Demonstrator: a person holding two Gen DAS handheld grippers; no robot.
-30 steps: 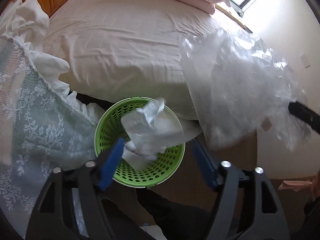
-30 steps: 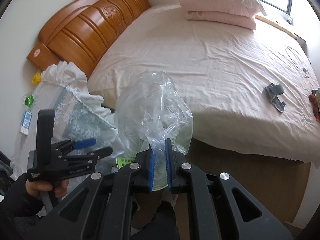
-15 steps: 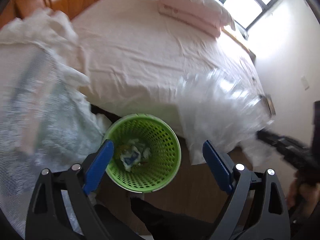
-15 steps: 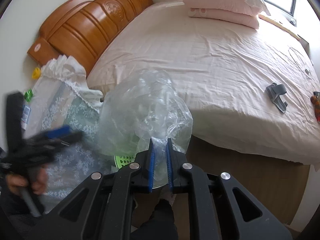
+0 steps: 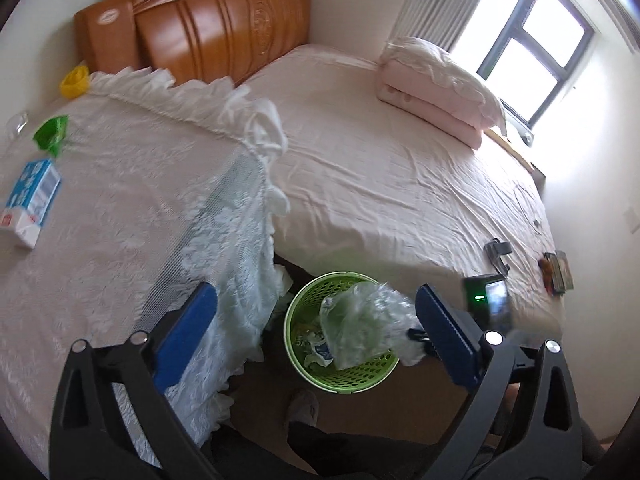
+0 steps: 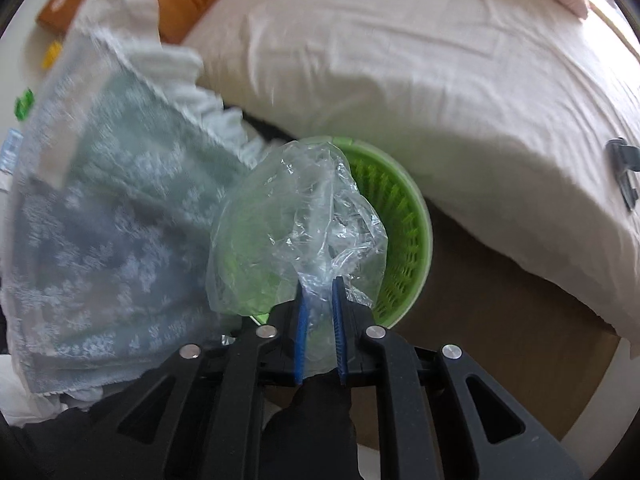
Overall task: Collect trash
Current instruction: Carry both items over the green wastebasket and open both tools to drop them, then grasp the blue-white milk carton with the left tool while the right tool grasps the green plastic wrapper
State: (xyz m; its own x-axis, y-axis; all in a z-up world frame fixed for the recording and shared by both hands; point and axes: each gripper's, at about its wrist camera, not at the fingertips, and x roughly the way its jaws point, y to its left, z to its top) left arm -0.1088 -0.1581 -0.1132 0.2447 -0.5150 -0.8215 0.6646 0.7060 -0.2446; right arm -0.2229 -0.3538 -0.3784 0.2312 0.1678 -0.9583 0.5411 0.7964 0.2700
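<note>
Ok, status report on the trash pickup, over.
Left gripper open, empty. Right gripper shut on crumpled clear plastic bag, over round green perforated basket. Nothing in the way.

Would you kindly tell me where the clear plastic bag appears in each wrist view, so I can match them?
Left wrist view: the clear plastic bag sits low, right of centre, over the green basket, beside the right blue finger.
Right wrist view: centre, pinched by the right tongs.
Shared landmark: the green basket, at the edge of the bed.
</note>
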